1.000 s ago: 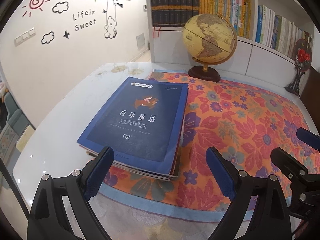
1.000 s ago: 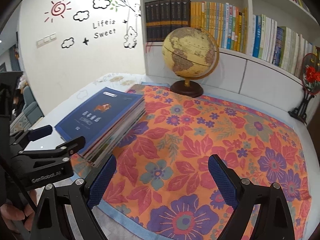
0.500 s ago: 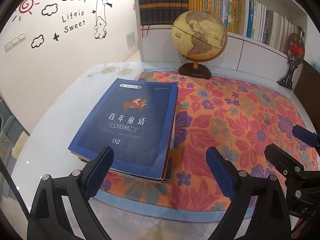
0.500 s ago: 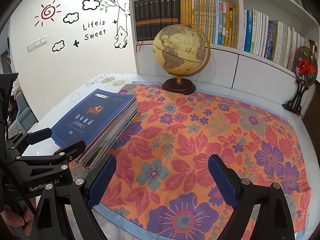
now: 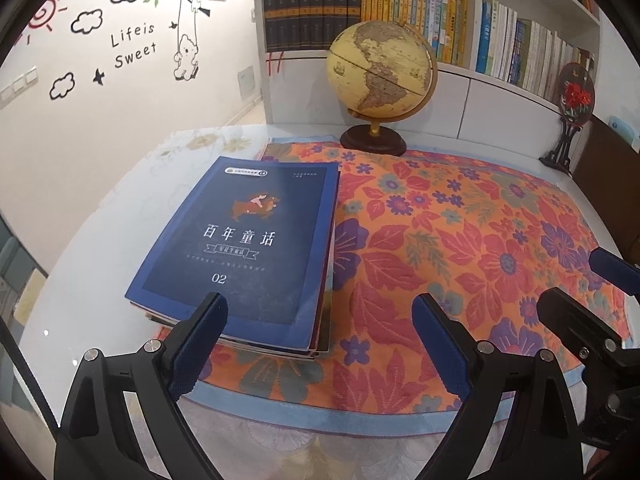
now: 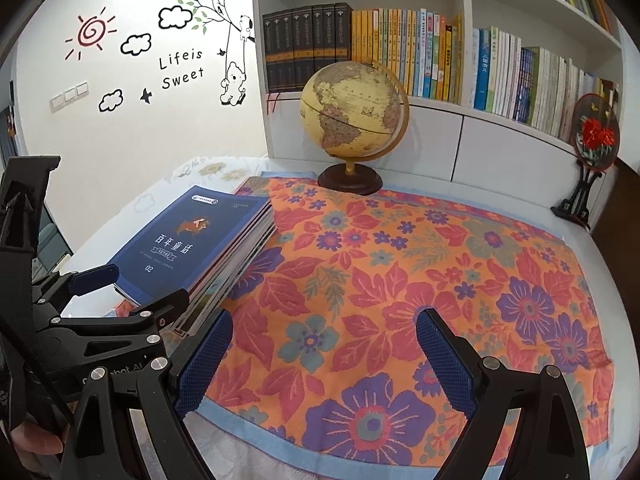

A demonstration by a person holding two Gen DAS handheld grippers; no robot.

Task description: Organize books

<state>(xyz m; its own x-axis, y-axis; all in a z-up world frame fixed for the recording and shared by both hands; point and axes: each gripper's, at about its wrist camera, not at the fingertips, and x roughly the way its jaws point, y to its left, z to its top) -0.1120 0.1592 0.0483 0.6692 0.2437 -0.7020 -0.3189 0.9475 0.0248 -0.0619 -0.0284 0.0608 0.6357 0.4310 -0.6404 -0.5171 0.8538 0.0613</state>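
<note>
- My left gripper (image 5: 316, 344), black-framed with blue ribbed pads, has its fingers spread wide and holds nothing; it hovers just short of the near edge of the books.
- The stack of thin paperback books (image 5: 248, 256), topped by a dark blue cover with white Chinese title lettering and "02", lies flat on the left part of the table, its right side over the edge of the cloth.
- From the right wrist view the stack (image 6: 192, 248) shows its layered page edges, roughly squared up, with the left gripper (image 6: 132, 292) right at its near corner.
- My right gripper (image 6: 324, 360), same black frame and blue pads, is also spread open and empty, hanging over the orange floral tablecloth with red and purple flowers and a pale blue border (image 6: 420, 280), well apart from the stack.
- In the left wrist view the right gripper (image 5: 592, 288) pokes in at the right edge over the same cloth (image 5: 460, 240).
- A yellow antique-style globe on a dark round wooden base (image 5: 380, 80) stands at the far edge of the cloth, beyond the stack.
- The glossy white table (image 5: 92, 264) is bare to the left of the books.
- Behind, a white bookshelf filled with upright books (image 6: 400, 52) runs along the wall.
- A round red-flower ornament on a black stand (image 6: 592, 148) sits at the far right.
</note>
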